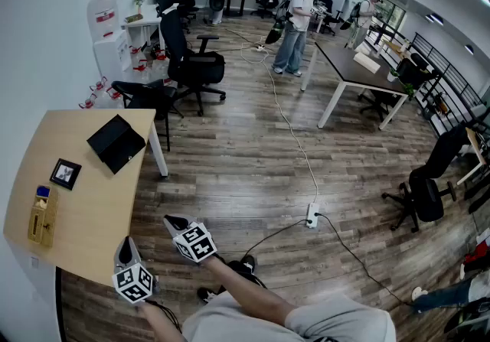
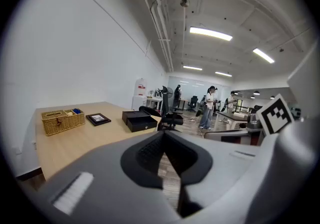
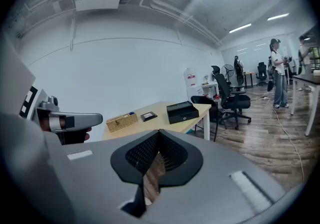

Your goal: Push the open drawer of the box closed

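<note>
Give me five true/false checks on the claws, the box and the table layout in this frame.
1. The left claw and right claw are both shut, with nothing between them. True.
2. The black rectangular box sits on the light wooden table. True.
3. The left claw is pressing on the black rectangular box. False: it is near the table's near edge, well apart from the box.
4. The woven wicker basket stands between the box and the small black-framed picture. False: the picture lies between the basket and the box.
5. Nobody else is in the room. False: a person stands in the background, and others stand further back.
</note>
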`<move>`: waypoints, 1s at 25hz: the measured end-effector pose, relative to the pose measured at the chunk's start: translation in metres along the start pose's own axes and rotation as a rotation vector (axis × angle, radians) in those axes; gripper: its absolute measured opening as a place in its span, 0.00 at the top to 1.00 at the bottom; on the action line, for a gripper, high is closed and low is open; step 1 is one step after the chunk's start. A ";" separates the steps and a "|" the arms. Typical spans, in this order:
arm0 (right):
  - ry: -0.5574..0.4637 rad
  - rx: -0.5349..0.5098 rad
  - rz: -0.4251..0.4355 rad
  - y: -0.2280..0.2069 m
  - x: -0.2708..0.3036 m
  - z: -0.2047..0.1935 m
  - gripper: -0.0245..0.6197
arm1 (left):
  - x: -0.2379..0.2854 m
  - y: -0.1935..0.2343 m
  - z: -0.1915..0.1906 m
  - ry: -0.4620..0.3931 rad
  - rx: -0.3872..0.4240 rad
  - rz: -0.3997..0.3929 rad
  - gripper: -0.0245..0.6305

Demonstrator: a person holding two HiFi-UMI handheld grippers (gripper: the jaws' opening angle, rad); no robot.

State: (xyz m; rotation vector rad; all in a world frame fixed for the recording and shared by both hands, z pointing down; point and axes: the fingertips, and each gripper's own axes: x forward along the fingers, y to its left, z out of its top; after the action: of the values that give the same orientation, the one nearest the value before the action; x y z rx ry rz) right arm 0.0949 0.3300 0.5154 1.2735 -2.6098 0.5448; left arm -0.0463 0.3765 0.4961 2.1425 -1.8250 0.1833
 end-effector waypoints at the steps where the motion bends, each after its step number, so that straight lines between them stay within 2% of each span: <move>1: -0.001 0.001 0.004 0.004 0.002 -0.001 0.96 | -0.002 0.002 0.001 -0.002 -0.004 -0.003 0.88; 10: 0.001 -0.022 0.007 0.019 -0.003 0.000 0.96 | -0.003 0.008 0.005 -0.016 -0.052 -0.023 0.88; 17: -0.032 0.023 -0.049 -0.005 -0.012 -0.001 0.96 | 0.006 0.001 -0.004 -0.003 -0.057 -0.042 0.88; 22: -0.029 0.047 0.021 0.001 0.013 0.003 0.96 | 0.020 0.017 0.002 0.002 -0.060 -0.007 0.88; 25: -0.033 0.051 0.032 -0.006 0.026 0.011 0.96 | 0.035 0.020 0.009 -0.002 -0.054 -0.001 0.88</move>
State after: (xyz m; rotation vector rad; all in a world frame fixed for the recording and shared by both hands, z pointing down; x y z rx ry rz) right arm 0.0835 0.3037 0.5155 1.2678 -2.6638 0.6051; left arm -0.0608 0.3380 0.5013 2.1075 -1.8085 0.1298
